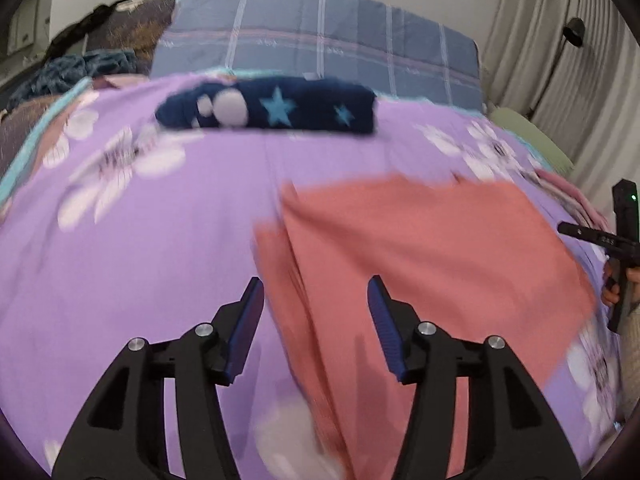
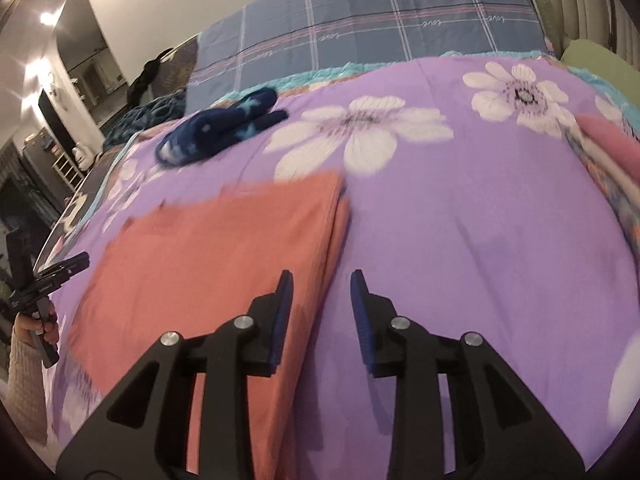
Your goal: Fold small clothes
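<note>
On the bed's purple flowered cover (image 1: 120,248), the left tool (image 1: 316,292) hangs with jaws apart and empty over the folded salmon cloth's (image 1: 420,240) left edge; the right tool (image 2: 322,284), also parted and empty, hangs above its right edge; a navy star garment (image 1: 280,110) lies far behind

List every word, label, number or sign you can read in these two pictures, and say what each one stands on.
"love": small cursive script repeated along the stripes of the blue plaid quilt; this reading is uncertain, as the script is tiny.
Small white marking on the other hand-held gripper's black body: too small and blurred to read.
Salmon cloth, navy star garment and purple floral bedspread: patterns only, no text.
</note>
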Demonstrator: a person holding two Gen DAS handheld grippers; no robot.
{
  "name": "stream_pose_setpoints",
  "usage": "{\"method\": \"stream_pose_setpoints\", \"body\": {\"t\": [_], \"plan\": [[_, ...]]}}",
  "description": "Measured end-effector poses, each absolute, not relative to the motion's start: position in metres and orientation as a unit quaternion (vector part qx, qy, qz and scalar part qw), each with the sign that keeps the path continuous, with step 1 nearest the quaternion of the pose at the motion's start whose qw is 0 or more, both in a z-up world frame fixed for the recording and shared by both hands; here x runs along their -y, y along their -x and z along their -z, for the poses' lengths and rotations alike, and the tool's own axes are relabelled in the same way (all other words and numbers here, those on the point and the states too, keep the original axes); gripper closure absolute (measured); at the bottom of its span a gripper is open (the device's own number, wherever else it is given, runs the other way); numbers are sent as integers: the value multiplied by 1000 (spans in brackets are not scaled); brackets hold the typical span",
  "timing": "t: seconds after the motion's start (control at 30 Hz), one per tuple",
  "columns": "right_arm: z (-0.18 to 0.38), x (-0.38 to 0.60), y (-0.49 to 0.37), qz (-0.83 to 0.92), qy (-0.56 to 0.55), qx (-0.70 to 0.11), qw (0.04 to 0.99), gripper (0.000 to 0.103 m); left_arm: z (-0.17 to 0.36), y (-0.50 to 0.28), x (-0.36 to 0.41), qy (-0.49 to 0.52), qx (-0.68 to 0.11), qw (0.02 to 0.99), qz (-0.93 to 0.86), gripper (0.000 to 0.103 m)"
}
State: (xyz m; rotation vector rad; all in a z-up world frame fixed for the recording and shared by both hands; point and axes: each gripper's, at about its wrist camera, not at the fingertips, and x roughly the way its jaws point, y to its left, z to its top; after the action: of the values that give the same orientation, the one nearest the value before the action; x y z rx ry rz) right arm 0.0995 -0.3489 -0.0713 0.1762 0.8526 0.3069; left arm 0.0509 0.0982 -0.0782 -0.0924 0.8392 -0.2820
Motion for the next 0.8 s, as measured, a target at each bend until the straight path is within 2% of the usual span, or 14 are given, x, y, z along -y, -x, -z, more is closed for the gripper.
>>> {"method": "stream_pose_setpoints", "body": {"t": [0.1,0.17,0.2,0.23,0.33,0.47,0.57,0.63,0.67,0.7,0.77,0.8], "plan": [[81,353,-64,-152,-83,-422,890,71,89,-21,-94,57,-426,890,154,50],[85,357,-52,-149,-92,-422,890,69,97,-3,-88,54,-439,883,156,73],[86,359,-47,-150,-100,-421,889,68,99,4,-86,48,-443,882,151,94],[87,363,-42,-150,-113,-419,888,67,99,8,-86,50,-448,880,148,101],[87,369,-36,-144,-134,-416,888,66,87,22,-93,68,-444,883,135,101],[87,369,-29,-150,-135,-410,889,62,97,24,-87,25,-462,878,122,100],[89,373,-27,-152,-147,-409,888,62,103,22,-79,-8,-465,880,100,91],[86,376,-25,-152,-152,-407,888,62,88,20,-72,-47,-453,889,57,68],[84,378,-23,-150,-146,-405,890,62,80,20,-68,-65,-440,895,40,66],[83,379,-23,-147,-141,-405,892,64,68,19,-58,-96,-419,902,23,66],[81,387,-29,-131,-134,-412,892,84,51,19,-41,-111,-397,910,41,65],[80,391,-33,-127,-140,-417,889,87,43,19,-29,-106,-389,913,66,65]]}}
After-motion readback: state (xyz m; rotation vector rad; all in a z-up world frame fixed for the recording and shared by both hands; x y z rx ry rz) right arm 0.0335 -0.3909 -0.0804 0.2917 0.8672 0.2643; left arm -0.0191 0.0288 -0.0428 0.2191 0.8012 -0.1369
